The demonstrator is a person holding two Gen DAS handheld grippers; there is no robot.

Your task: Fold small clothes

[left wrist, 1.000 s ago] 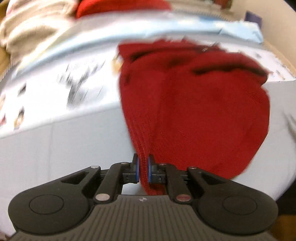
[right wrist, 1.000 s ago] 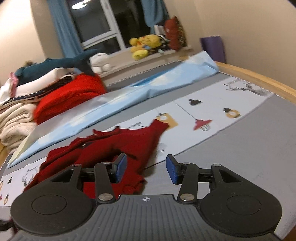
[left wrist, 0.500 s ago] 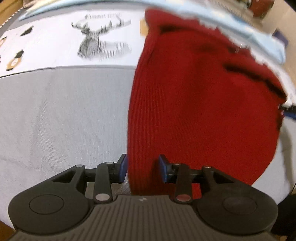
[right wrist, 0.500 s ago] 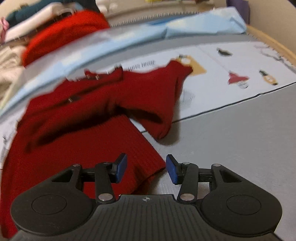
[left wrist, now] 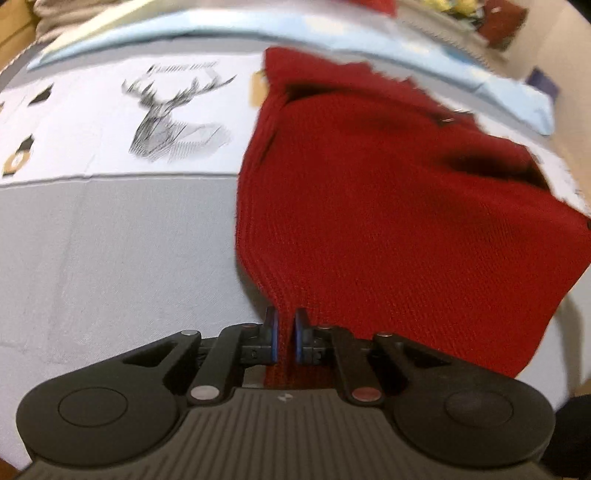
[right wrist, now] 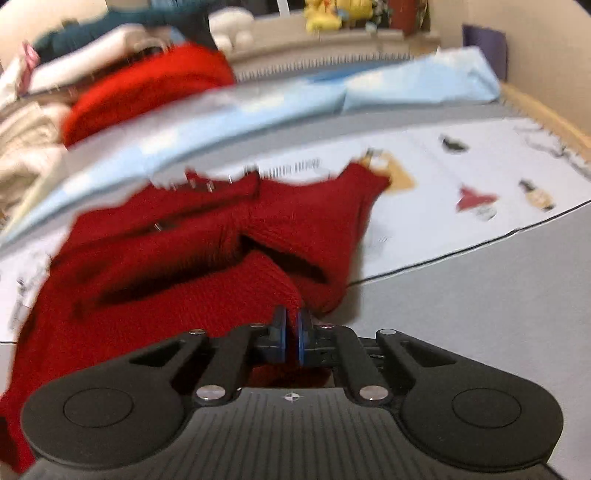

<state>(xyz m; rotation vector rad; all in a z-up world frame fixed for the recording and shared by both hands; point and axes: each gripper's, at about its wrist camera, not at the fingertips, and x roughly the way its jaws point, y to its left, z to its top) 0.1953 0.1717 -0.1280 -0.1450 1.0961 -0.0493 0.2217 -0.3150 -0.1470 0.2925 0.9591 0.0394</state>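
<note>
A grey bedsheet [left wrist: 110, 258] with printed pictures lies under everything. In the left view, the left gripper [left wrist: 284, 334] pinches the red knit sweater [left wrist: 388, 206], which spreads ahead of its jaws. In the right view, the right gripper [right wrist: 291, 334] clamps another corner of the sweater [right wrist: 184, 251], whose bulk lies ahead and left.

Left tongs [left wrist: 284, 334] and right tongs [right wrist: 291, 336] both clamped, angled downward.

You see a grey bed cover [left wrist: 110, 258] with a white printed band; a deer print [left wrist: 173, 122] lies on it. Beyond: light blue sheet [right wrist: 295, 99], bright red knit [right wrist: 147, 92] on cream laundry pile [right wrist: 26, 147], yellow plush toys [right wrist: 328, 14], purple object [right wrist: 484, 44].
</note>
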